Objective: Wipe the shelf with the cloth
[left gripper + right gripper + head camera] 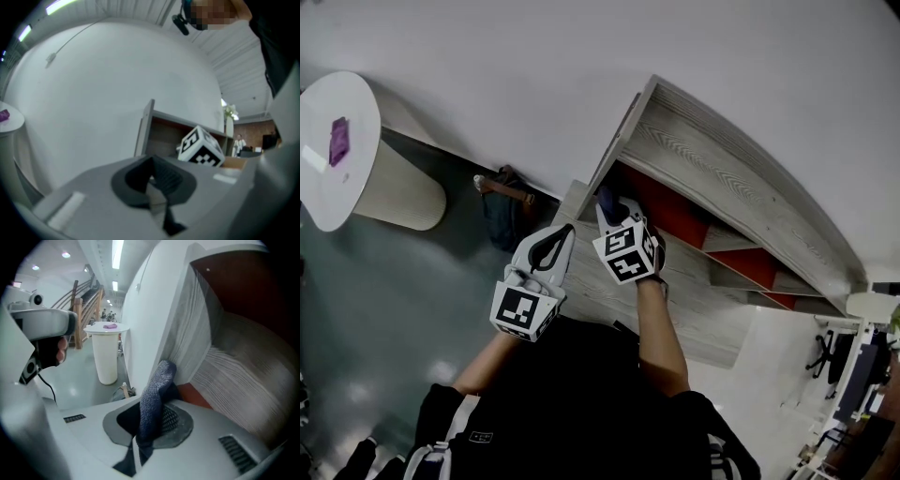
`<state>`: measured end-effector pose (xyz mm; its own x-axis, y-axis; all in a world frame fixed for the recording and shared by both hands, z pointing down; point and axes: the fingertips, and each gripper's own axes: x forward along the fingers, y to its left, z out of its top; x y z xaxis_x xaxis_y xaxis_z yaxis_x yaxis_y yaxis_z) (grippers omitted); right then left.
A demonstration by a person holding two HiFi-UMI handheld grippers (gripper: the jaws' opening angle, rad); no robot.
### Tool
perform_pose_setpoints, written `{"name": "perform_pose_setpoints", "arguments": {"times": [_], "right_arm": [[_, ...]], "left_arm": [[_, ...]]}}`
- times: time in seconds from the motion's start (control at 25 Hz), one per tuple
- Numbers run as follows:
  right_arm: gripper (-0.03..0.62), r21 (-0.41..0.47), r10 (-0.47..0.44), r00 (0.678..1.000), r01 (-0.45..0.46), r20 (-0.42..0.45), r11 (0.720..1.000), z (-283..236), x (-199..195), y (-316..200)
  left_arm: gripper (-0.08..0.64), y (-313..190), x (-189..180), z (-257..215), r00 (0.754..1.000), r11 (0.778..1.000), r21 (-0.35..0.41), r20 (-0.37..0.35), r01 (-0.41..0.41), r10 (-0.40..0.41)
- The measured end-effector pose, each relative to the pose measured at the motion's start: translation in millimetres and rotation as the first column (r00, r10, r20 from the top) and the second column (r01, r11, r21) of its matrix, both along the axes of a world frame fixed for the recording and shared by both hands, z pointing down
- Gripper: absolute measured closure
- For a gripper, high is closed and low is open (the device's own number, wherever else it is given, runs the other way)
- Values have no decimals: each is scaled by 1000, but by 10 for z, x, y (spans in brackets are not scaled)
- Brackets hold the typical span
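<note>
Now the cloth (157, 385) stands pinched in the right gripper (143, 427), its tip at the shelf (234, 376); left gripper (151, 180) clenched, empty.

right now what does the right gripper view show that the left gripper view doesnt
Only the right gripper view: the blue-grey knitted cloth clamped in the right gripper, its end up by the side panel of the pale wood-grain shelf. Only the left gripper view: the left gripper, jaws together and empty, plus the right gripper's marker cube. Both: the shelf, the white wall and the round white table.
</note>
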<state>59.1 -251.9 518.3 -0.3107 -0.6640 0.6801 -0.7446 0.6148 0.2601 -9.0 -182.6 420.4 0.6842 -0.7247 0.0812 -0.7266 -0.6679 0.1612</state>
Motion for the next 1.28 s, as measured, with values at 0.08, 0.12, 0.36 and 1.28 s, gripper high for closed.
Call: {"name": "perform_pose_setpoints", "arguments": {"times": [0.08, 0.12, 0.36, 1.28], "right_arm": [[561, -1, -32, 996, 32, 81, 999, -26, -50, 111], [561, 5, -31, 989, 31, 143, 1000, -60, -60, 177], [561, 62, 65, 890, -103, 451, 993, -491, 109, 561], [561, 149, 730, 618, -784, 292, 603, -336, 2070, 648]], "left_arm": [[557, 5, 28, -13, 1000, 1000, 3, 0, -9, 9], [557, 11, 44, -18, 1000, 1000, 4, 0, -15, 15], [557, 28, 154, 10, 998, 998, -2, 8, -62, 62], [557, -90, 520, -10, 983, 983, 7, 5, -182, 182]]}}
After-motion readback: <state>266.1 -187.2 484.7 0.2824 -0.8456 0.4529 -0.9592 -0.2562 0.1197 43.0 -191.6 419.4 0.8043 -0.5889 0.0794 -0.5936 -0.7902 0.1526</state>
